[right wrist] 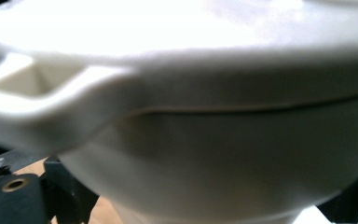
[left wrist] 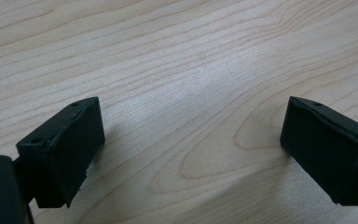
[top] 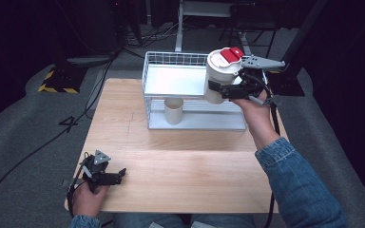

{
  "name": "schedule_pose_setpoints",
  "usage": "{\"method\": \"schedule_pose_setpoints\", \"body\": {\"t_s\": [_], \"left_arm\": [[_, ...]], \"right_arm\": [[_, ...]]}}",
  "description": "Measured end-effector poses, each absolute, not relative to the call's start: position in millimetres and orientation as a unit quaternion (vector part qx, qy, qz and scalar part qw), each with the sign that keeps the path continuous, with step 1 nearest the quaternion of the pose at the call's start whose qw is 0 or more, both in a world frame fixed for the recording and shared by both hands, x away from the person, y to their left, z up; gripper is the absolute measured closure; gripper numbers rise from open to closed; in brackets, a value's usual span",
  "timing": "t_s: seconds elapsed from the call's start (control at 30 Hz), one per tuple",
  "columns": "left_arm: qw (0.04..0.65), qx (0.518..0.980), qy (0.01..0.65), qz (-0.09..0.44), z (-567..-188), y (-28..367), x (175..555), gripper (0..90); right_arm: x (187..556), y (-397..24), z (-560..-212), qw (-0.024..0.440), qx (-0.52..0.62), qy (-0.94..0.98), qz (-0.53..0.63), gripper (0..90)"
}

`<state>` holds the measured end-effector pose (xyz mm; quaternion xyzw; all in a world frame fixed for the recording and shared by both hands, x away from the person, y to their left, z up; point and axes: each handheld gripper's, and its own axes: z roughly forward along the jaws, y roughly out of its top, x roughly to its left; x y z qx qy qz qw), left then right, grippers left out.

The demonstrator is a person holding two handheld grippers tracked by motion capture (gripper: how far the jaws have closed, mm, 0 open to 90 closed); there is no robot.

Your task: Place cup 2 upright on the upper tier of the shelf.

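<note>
Wooden desk (top: pixel 180 161) carries a white wire rack (top: pixel 171 71) at its far edge; the rack has a flat upper shelf and a lower level. A beige cup (top: pixel 174 111) stands upright on the lower level, under the shelf, toward the left. A white cup with a lid (top: pixel 221 73) is held in the air at the rack's right end, level with the upper shelf; whether it touches the rack cannot be told. The lid has a red tab (top: pixel 231 53) on top. The right tongs (top: pixel 225 90) are clamped on this cup's body below the lid rim; in the right gripper view the cup (right wrist: pixel 205 154) sits right against the camera, with the black jaws at either side of it at the bottom. The left tongs (top: pixel 116 175) rest low at the desk's near left corner, jaws apart with nothing between them, bare wood (left wrist: pixel 191 93) showing beneath.
</note>
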<state>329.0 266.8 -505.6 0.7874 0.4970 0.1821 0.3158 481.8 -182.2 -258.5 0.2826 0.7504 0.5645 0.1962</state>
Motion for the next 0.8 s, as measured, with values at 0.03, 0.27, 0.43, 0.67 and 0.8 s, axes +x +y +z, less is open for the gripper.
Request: {"method": "schedule_pose_setpoints", "body": {"t_s": [0.03, 0.27, 0.43, 0.67, 0.8], "left_arm": [[0.316, 0.787, 0.497, 0.182, -506, 267, 329, 6.8], [0.315, 0.788, 0.497, 0.182, -506, 267, 329, 6.8], [0.315, 0.788, 0.496, 0.182, -505, 267, 329, 6.8], [0.316, 0.782, 0.505, 0.183, -506, 266, 330, 6.8], [0.315, 0.780, 0.509, 0.185, -506, 266, 331, 6.8]], "right_arm": [[485, -182, -258, 0.197, 0.286, 0.750, 0.563, 12.5], [505, -185, -254, 0.219, 0.304, 0.740, 0.559, 12.5], [515, -185, -254, 0.223, 0.316, 0.735, 0.557, 12.5], [532, -185, -257, 0.236, 0.330, 0.729, 0.552, 12.5], [544, -185, -262, 0.238, 0.344, 0.724, 0.548, 12.4]]}}
